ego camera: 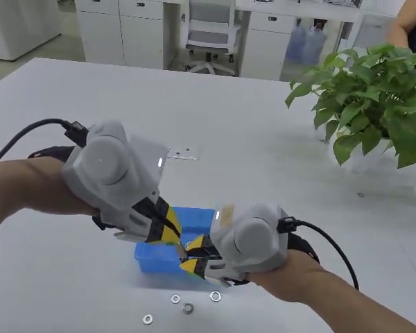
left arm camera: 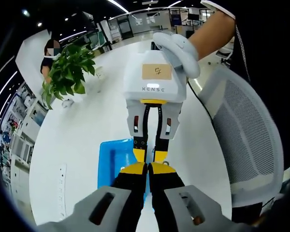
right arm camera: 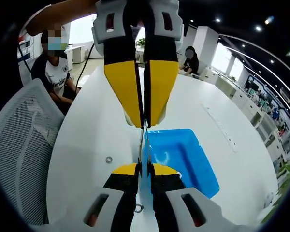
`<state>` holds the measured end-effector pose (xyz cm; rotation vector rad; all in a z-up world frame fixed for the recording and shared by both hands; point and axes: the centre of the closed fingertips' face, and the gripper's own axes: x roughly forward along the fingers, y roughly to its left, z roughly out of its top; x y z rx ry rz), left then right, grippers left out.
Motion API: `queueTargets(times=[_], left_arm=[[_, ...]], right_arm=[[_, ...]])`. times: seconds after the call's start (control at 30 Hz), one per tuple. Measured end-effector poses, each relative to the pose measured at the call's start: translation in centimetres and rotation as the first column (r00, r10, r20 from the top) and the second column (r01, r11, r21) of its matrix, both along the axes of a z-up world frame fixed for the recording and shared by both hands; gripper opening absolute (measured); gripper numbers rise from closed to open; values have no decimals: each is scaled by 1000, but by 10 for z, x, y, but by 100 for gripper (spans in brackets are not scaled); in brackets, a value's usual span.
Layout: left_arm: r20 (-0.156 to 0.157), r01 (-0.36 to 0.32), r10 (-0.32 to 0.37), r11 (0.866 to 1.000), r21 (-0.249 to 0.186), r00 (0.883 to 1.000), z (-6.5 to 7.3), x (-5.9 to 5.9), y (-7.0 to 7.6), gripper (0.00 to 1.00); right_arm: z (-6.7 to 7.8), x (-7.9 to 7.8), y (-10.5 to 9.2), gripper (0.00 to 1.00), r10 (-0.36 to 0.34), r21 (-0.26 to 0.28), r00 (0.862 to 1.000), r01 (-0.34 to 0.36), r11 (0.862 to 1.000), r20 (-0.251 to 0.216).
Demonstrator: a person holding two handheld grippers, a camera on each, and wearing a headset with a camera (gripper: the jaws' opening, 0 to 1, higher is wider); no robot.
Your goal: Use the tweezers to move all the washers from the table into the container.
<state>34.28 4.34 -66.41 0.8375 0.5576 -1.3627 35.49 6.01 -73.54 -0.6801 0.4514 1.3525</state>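
Observation:
My two grippers meet tip to tip over a blue container (ego camera: 195, 218). The left gripper (ego camera: 172, 234) comes in from the left and the right gripper (ego camera: 188, 263) from the right. In the right gripper view, thin metal tweezers (right arm camera: 144, 142) run from my right gripper (right arm camera: 145, 169) up into the left gripper (right arm camera: 144, 122); both sets of yellow-tipped jaws stand shut on them. The left gripper view has my left gripper (left arm camera: 148, 167) closed against the right gripper (left arm camera: 150, 155), above the container (left arm camera: 111, 159). Several washers (ego camera: 187, 308) lie on the table just in front of the container; one washer (right arm camera: 108, 159) lies left of the container (right arm camera: 188, 159).
A potted plant (ego camera: 367, 97) stands at the table's right. A small clear object (ego camera: 184, 152) lies mid-table. An office chair (ego camera: 211, 35) stands beyond the far edge. A mesh chair (right arm camera: 24, 145) and a seated person (right arm camera: 50, 63) are close by.

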Motion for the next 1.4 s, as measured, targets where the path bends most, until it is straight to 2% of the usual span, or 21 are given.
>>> queueTargets(times=[0.37,0.6,1.0,1.4], left_arm=[[-39,-6,7,1000,14,999,-13,-19,10,6],[-53,-14,16,1000,25,998,-21,-29,17,6],[-76,-41,45,998,42,996,-32,-40,32,5],[-96,-56,62,997,62,993,-40,-45,39,5]], right_arm=[[-11,-22,9,11,26,1,999,-26,1000,-32],[-19,-33,16,11,45,2,998,-45,999,-48],[-28,-47,31,11,71,14,995,-70,997,-69],[-38,-53,40,11,88,21,992,-87,996,-89]])
